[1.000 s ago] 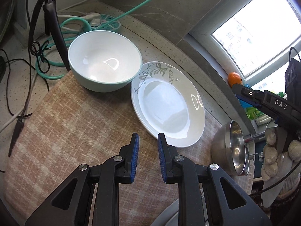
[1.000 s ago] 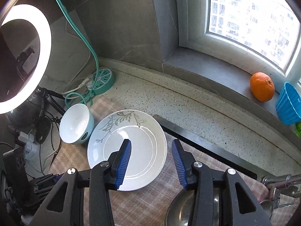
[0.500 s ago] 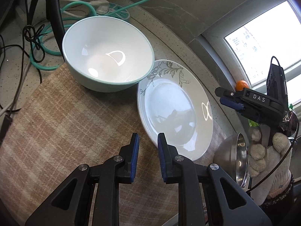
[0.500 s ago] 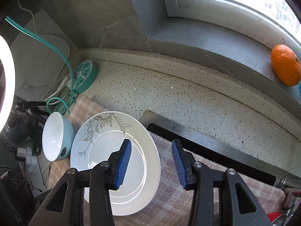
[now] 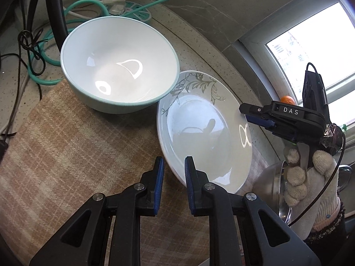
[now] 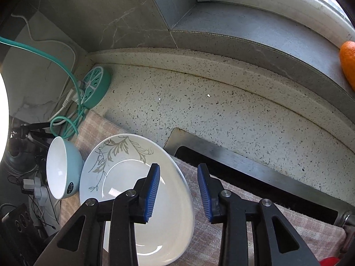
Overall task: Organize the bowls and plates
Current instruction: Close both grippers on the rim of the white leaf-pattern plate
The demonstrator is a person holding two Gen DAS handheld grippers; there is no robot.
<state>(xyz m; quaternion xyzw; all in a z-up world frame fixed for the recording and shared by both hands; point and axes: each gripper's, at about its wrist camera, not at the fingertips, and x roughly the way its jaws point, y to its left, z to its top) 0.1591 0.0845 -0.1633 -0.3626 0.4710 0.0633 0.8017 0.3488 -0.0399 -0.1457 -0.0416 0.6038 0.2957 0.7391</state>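
Note:
A white plate (image 5: 204,137) with a grey leaf pattern lies on a checked cloth (image 5: 73,146). A teal bowl (image 5: 119,66) with a white inside stands at its far left, rim overlapping the plate's edge. My left gripper (image 5: 174,166) is open and empty, its jaws astride the plate's near edge. My right gripper (image 6: 178,170) is open and empty, hovering over the plate's (image 6: 137,190) right edge; it also shows in the left wrist view (image 5: 257,116). The bowl (image 6: 64,168) sits left of the plate there.
A steel bowl (image 5: 273,184) stands right of the plate by my gloved hand. A teal power strip (image 6: 95,86) with cables lies in the far corner. An orange (image 6: 348,62) sits on the windowsill. A dark slot (image 6: 255,177) in the counter runs behind the cloth.
Both grippers moved closer to the plate. The left now straddles its near edge, the right came down over its right edge. Both stay open.

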